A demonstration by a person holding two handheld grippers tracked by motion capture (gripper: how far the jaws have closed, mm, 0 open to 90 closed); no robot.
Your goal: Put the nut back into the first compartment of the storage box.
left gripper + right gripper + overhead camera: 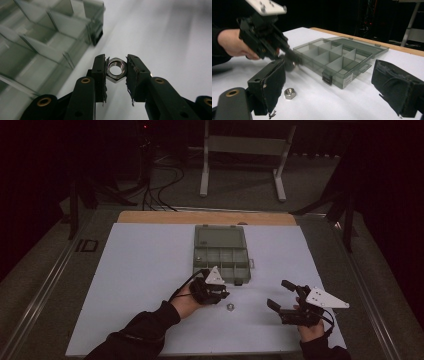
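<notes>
Hexagonal threaded metal nut (116, 69), padded tongs (116, 68)

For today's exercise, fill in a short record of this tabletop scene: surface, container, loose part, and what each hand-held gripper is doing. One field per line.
Surface: white table top with a wooden far edge
Container: grey see-through compartment box, lid open and lying flat behind it
Held part: metal hex nut gripped between the jaws of the left hand-held gripper, beside the box's corner
Loose part: second hex nut lying on the table in front of the box
Right hand-held gripper: open, holding nothing, right of the box
</notes>
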